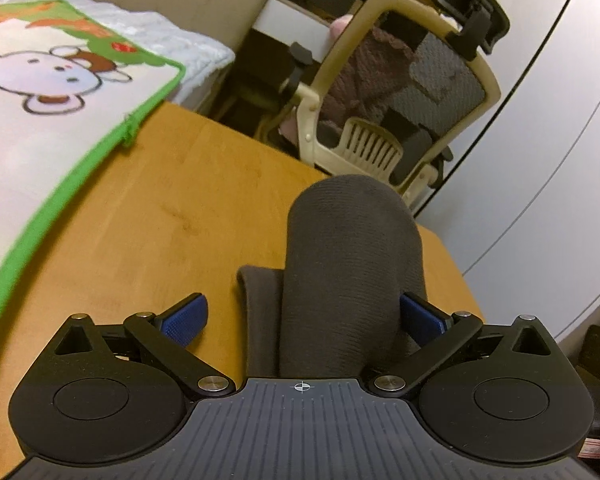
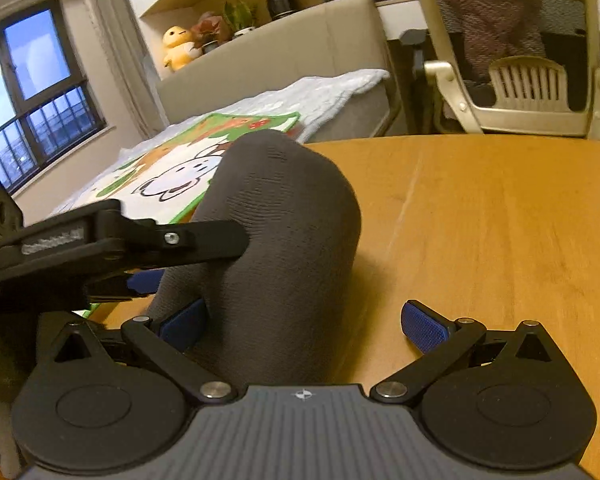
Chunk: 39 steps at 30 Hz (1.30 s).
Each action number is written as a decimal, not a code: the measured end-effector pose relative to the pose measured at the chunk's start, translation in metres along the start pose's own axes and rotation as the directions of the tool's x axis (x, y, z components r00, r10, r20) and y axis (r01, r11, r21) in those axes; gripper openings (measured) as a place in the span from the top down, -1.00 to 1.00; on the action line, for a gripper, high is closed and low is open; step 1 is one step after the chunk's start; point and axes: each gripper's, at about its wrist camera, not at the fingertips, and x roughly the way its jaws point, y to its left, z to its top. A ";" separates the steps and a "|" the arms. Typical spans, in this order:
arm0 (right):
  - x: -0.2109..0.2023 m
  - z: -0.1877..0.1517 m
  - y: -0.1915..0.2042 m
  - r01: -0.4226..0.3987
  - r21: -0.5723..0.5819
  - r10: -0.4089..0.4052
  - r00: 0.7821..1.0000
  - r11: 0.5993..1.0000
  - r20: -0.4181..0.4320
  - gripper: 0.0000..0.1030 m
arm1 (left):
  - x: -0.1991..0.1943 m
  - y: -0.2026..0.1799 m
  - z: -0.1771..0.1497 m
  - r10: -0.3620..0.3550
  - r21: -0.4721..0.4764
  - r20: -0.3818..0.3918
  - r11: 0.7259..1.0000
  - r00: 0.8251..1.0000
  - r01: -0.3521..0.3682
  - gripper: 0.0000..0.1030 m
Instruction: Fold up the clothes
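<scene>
Closest to my left camera is the left gripper [image 1: 302, 320], its blue-padded jaws spread wide and released, with the dark grey garment [image 1: 348, 264] rising up between them; the right pad presses against the cloth's side, while the left pad stands clear of it over bare wood. From my right camera, the right gripper [image 2: 304, 324] is likewise released, jaws apart, its left pad touching the garment [image 2: 276, 240] and its right pad well clear over the table. The garment looks like a ribbed knit piece bent into a rounded hump: its long axis runs away from both cameras, the folded crown pointing toward the table's far edge, and a flatter layer of the same cloth lies on the wood just left of the hump in the left view. It sits on the wooden table [image 1: 148, 216] near the edge closest to me. In the right view the black body of the left gripper [image 2: 112, 240] reaches in from the left and touches the hump's side. Along the table's left edge lies a green-bordered cartoon blanket [image 1: 40, 128] on the bed. Beyond the far edge stands a beige mesh office chair [image 1: 404, 92].
</scene>
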 end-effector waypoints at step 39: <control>0.009 0.064 -0.035 0.147 -0.062 -0.145 0.989 0.987 0.036 -1.00 | -0.017 0.015 -0.013 0.014 -0.082 0.050 0.997 0.999 -0.010 -1.00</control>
